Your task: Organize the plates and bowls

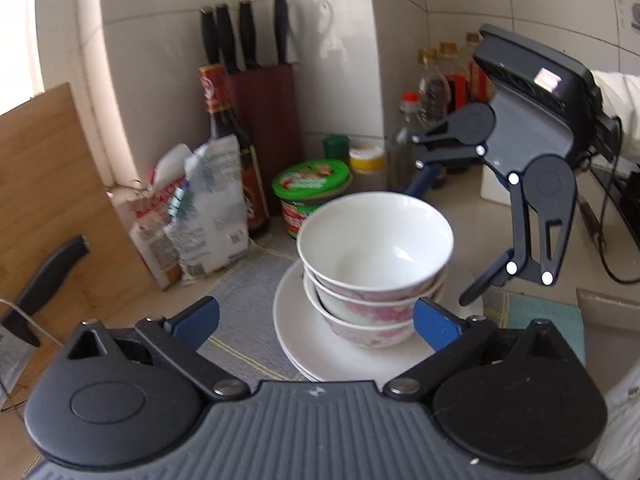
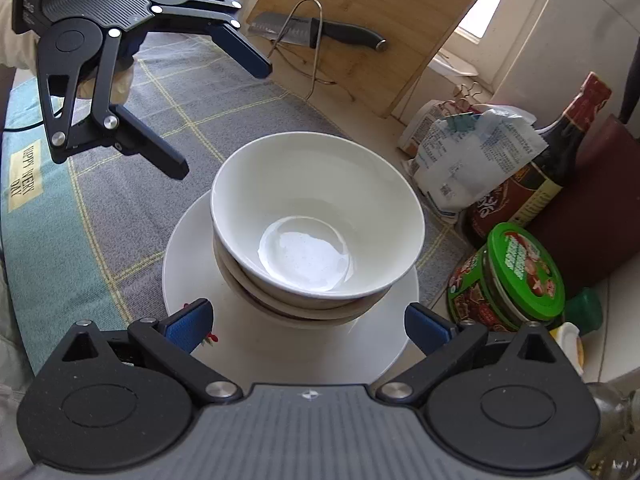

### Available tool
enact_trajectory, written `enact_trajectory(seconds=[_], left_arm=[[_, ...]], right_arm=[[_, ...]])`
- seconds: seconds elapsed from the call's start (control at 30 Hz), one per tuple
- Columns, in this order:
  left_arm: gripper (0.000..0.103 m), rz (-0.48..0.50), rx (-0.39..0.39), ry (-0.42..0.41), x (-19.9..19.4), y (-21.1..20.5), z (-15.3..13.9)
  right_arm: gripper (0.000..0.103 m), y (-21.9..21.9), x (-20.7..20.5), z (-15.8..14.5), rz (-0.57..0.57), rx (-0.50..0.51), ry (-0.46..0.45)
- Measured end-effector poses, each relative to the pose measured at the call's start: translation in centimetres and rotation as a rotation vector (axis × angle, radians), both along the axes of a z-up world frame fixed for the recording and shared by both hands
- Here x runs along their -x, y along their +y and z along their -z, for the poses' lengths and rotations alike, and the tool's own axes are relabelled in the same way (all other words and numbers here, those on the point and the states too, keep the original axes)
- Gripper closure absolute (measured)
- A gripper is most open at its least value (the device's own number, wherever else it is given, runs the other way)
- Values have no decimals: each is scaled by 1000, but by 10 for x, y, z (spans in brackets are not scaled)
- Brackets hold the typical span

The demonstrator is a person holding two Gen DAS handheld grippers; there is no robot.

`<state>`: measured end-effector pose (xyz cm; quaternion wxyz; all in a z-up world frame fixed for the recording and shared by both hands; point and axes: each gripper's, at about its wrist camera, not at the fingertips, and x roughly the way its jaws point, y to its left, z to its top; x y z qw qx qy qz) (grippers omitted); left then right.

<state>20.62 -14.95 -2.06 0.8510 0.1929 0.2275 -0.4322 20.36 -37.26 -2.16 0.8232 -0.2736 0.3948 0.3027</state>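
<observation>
Three nested bowls, white inside with pink flowers outside, stand on a small pile of white plates on a grey checked mat. My left gripper is open in front of the stack, a blue pad to either side of it, touching nothing. My right gripper hangs open above and beside the bowls, pointing down, with nothing between its fingers. No pad presses on a bowl or a plate.
Around the stack stand a green-lidded tub, a dark sauce bottle, clipped bags, a knife block and several bottles. A wooden board leans at the wall with a knife and a wire rack.
</observation>
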Motion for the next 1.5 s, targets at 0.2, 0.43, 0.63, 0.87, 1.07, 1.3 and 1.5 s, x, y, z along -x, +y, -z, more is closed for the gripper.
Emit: enact_trajectory(seconds=[0.2, 0.43, 0.63, 0.87, 1.07, 1.3, 1.5], left_arm=[[1, -33, 77, 44, 12, 21, -7], [1, -248, 79, 66, 36, 37, -12], [1, -370, 40, 143, 48, 54, -22], [1, -404, 15, 169, 61, 63, -34], [1, -424, 29, 178, 64, 69, -42], [1, -453, 15, 170, 66, 73, -45], [1, -460, 20, 169, 67, 75, -48]], right_arm=[[0, 23, 22, -23, 256, 0, -27], [0, 58, 50, -33, 711, -84, -55], [0, 80, 79, -37, 995, -157, -79], [0, 104, 104, -53, 1078, -205, -143], [0, 111, 112, -60, 1110, -227, -172], [0, 115, 114, -60, 1118, -241, -173], [0, 117, 116, -64, 1120, -246, -184]])
